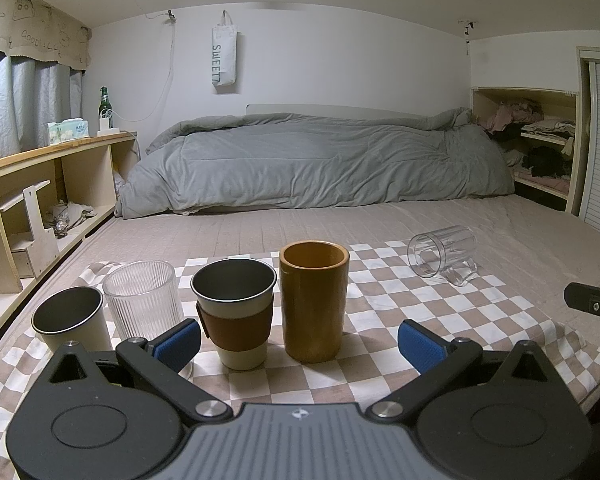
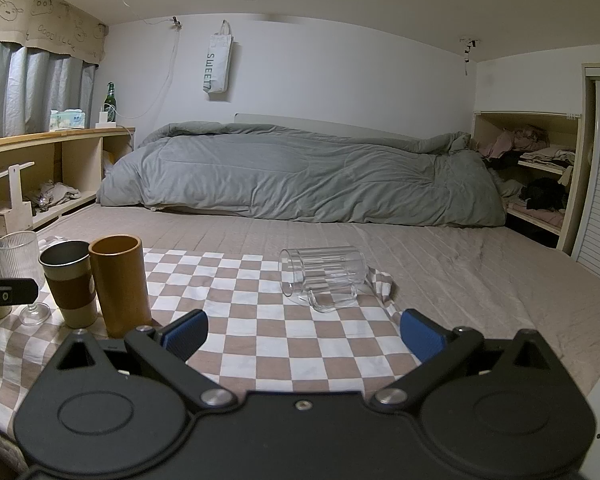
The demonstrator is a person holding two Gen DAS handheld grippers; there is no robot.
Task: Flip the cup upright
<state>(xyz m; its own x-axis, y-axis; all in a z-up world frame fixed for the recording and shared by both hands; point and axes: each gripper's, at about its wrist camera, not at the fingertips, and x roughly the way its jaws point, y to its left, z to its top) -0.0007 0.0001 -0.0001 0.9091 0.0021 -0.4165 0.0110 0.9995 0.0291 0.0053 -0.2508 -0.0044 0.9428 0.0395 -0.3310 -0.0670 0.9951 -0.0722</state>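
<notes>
A clear glass mug (image 2: 324, 276) lies on its side on the checkered cloth (image 2: 260, 344), mouth to the left, handle down toward me. It also shows far right in the left wrist view (image 1: 442, 258). My right gripper (image 2: 302, 334) is open and empty, a little short of the mug. My left gripper (image 1: 300, 340) is open and empty, just in front of the upright cups. A brown tumbler (image 1: 314, 300), a steel cup with a brown sleeve (image 1: 236, 312), a ribbed glass (image 1: 142, 300) and a small steel cup (image 1: 72, 318) stand upright in a row.
The cloth lies on a bed with a grey duvet (image 1: 316, 160) at the back. A wooden shelf (image 1: 40, 184) runs along the left, and a closet shelf (image 2: 540, 176) is at the right. The right gripper's body (image 1: 596, 308) shows at the left view's right edge.
</notes>
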